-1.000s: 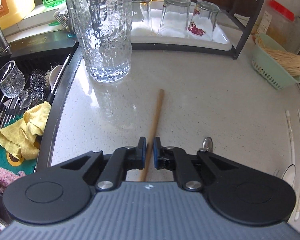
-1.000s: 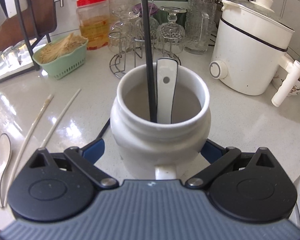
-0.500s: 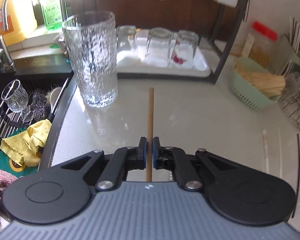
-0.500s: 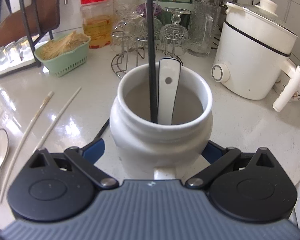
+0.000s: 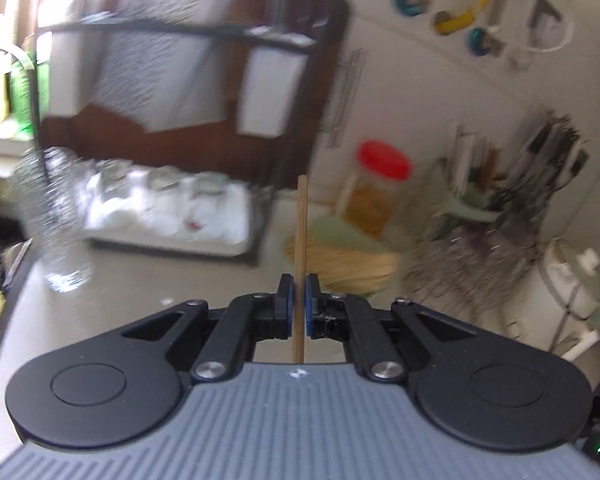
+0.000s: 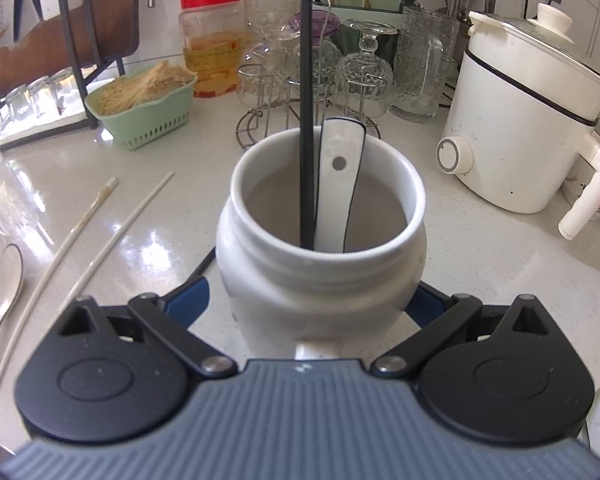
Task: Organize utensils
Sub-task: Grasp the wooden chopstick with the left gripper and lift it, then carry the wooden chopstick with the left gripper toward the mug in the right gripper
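Observation:
My left gripper (image 5: 299, 300) is shut on a thin wooden chopstick (image 5: 301, 220), which stands upright between the blue pads, lifted above the counter; this view is blurred. In the right wrist view, my right gripper (image 6: 312, 300) has its jaws wide around the base of a white ceramic jar (image 6: 320, 280), with the blue pads against its sides. The jar holds a black chopstick (image 6: 306, 120) and a white spoon (image 6: 340, 184). To the jar's left, two white chopsticks (image 6: 84, 232) and another white spoon (image 6: 4, 292) lie on the counter.
A green basket (image 6: 148, 116), a red-lidded jar (image 6: 212, 40) and a wire rack of glasses (image 6: 312, 80) stand behind the white jar. A white electric pot (image 6: 524, 120) is at the right. A tall glass (image 5: 56, 220) and a tray of glasses (image 5: 160, 208) are at the left.
My left gripper has lifted the wooden chopstick off the counter and swung right, towards the basket and the red-lidded jar. The right gripper and white jar have stayed put.

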`<move>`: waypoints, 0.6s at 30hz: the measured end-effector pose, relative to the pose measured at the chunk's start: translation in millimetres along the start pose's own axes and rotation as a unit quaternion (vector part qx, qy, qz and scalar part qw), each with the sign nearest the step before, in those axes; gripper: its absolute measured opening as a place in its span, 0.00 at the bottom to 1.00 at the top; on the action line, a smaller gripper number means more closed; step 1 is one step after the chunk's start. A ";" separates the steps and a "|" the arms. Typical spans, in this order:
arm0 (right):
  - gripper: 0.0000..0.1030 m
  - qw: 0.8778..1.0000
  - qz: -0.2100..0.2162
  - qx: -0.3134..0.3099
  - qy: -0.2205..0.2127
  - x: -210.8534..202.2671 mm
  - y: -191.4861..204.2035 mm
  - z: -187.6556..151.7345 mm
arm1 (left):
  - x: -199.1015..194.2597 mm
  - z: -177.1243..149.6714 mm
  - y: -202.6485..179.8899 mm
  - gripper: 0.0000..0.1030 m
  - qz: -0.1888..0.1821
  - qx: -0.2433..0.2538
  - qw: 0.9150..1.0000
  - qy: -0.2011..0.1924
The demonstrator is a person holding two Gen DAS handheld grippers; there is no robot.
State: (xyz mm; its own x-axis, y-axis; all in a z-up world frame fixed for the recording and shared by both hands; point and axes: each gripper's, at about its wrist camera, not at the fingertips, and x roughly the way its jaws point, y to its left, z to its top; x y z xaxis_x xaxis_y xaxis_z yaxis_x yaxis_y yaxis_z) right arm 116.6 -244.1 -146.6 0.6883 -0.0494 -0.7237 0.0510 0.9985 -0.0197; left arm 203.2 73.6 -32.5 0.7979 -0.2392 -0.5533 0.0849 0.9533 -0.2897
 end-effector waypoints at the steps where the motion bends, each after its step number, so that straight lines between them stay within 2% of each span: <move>1: 1.00 1.000 0.002 0.000 -0.001 -0.4 -0.6 -0.4 | 3.5 3.9 -15.3 0.06 -0.014 0.004 1.000 -0.009; 4: 1.00 1.000 0.012 0.004 -0.004 -1.5 -3.2 -0.9 | 8.9 14.6 -59.8 0.06 -0.055 0.008 0.998 -0.033; 9: 1.00 1.000 0.022 0.010 -0.016 -4.5 -9.2 0.3 | 23.8 31.4 -132.1 0.06 -0.131 0.011 0.989 -0.066; 14: 1.00 0.999 0.031 0.022 -0.020 -4.2 -16.7 -1.0 | 48.8 27.1 -194.3 0.06 -0.201 0.021 0.977 -0.062; 18: 1.00 0.998 0.040 0.033 -0.018 -3.8 -23.9 -4.7 | 67.9 9.2 -230.7 0.06 -0.227 0.040 0.972 -0.047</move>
State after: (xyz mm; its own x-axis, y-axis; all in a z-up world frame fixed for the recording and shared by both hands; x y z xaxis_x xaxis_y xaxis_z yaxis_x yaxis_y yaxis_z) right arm 109.4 -267.6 -146.7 0.7179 0.0286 -0.6956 0.0420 0.9956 0.0842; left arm 243.2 -160.9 4.0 0.7178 -0.6242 -0.3084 0.4843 0.7659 -0.4228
